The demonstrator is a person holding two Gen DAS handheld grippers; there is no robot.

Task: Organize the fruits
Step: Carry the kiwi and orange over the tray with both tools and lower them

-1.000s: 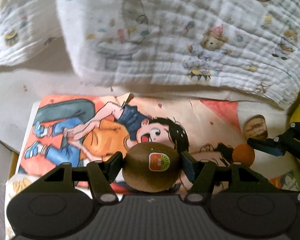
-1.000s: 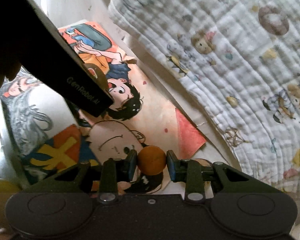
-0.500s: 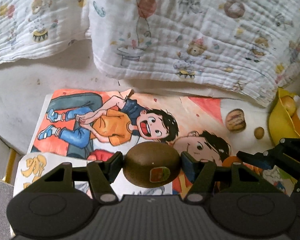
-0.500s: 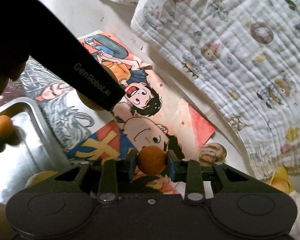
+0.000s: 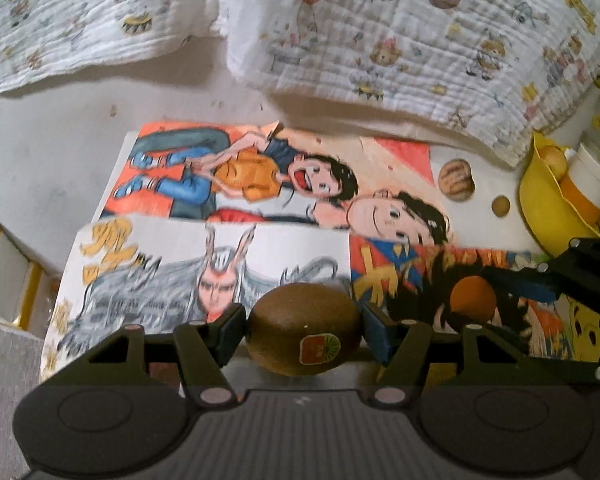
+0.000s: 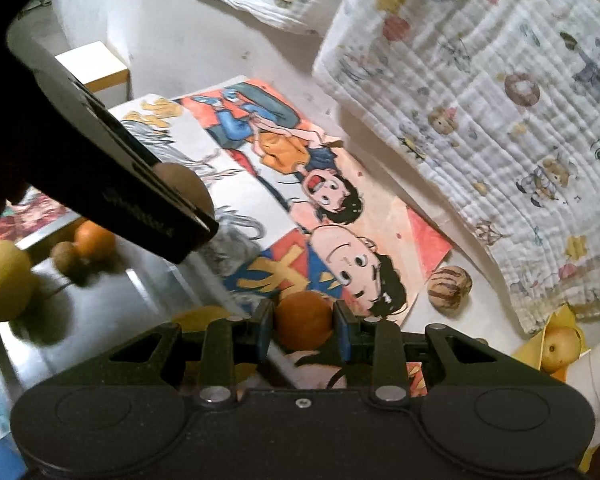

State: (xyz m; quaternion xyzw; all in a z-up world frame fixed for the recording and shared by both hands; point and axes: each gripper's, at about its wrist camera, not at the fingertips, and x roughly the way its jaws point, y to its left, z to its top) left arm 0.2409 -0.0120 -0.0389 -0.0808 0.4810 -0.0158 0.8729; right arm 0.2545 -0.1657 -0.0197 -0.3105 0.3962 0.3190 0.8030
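While you hold a gripper in each hand, both pairs of jaws are closed on fruit. Your left gripper [image 5: 304, 334] clamps a brown kiwi [image 5: 305, 330] with a red and green sticker facing the camera; the blue pads press on its two ends. Your right gripper [image 6: 303, 326] pinches a small orange [image 6: 303, 320] between its pads, and in the left wrist view that same fruit sits just to the right of your left jaws, held by the dark fingers coming in from the right edge.

Ahead of both pairs of jaws lie cartoon drawings [image 5: 260, 184] spread flat on the white tabletop [image 5: 44, 148], and beyond them a printed quilted cloth [image 5: 400, 32] is heaped along the far side. To the right of your right jaws a striped walnut-like ball [image 6: 449, 290] rests on the tabletop beside the drawings' edge, and further right a yellow bowl [image 5: 540, 200] holds a pale round fruit [image 6: 560, 346] next to a white cup [image 6: 596, 376].

To the left of your right jaws a shiny metal tray [image 6: 112, 296] carries a lemon [image 6: 4, 280], another small orange and a small brown fruit [image 6: 66, 256], the last two touching each other. Your left gripper's body crosses above that tray, with the kiwi showing at its tip.
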